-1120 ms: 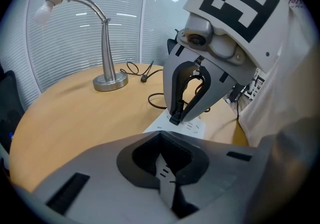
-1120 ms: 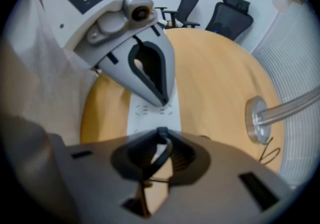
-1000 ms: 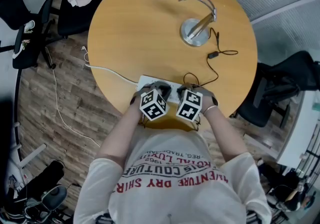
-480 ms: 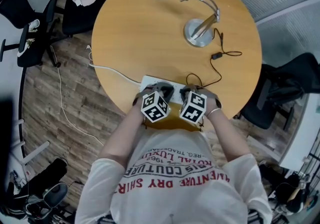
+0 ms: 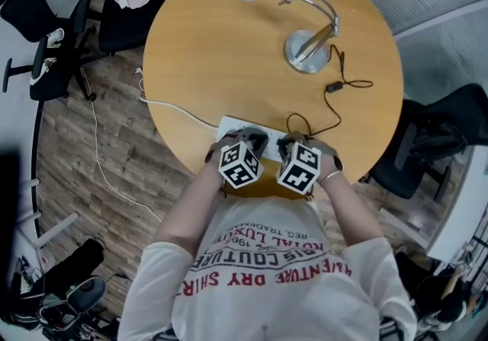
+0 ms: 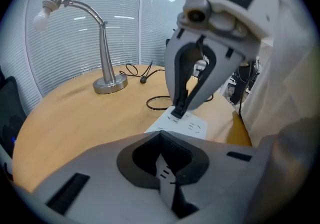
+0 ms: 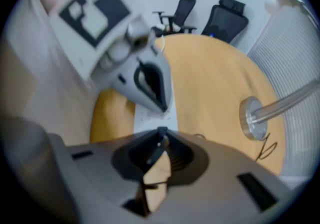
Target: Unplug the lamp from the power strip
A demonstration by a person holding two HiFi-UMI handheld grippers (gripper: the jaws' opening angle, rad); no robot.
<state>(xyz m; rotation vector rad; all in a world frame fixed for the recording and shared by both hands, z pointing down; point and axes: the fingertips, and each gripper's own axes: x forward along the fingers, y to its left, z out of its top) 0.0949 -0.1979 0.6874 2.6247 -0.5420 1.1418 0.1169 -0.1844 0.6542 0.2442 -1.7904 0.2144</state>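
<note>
Left claw [image 5: 245, 139] and right claw [image 5: 292, 143] sit side by side at the near edge of the round wooden worktop [image 5: 221, 49] in the head view, both over the white plastic power strip [image 5: 227, 127]. The silver metal desk lamp [image 5: 306, 51] stands well apart at the far side. Its thin black cord [image 5: 329, 107] trails toward the strip.

Left gripper view: left claw's jaws are together, nothing between. Ahead, right claw [image 6: 177, 111] pinches down onto a small black plug [image 6: 176, 115] seated in the strip.

Right gripper view: right claw's tips are closed on that dark plug, with worktop showing through the bowed gap behind them. Left claw [image 7: 162, 107] tip presses on the strip.

Plug looks small and rigid, likely tight in its socket. Grip the plug body, not the limp cord, and pull straight up. Strip looks light and would probably lift unless held down.
</note>
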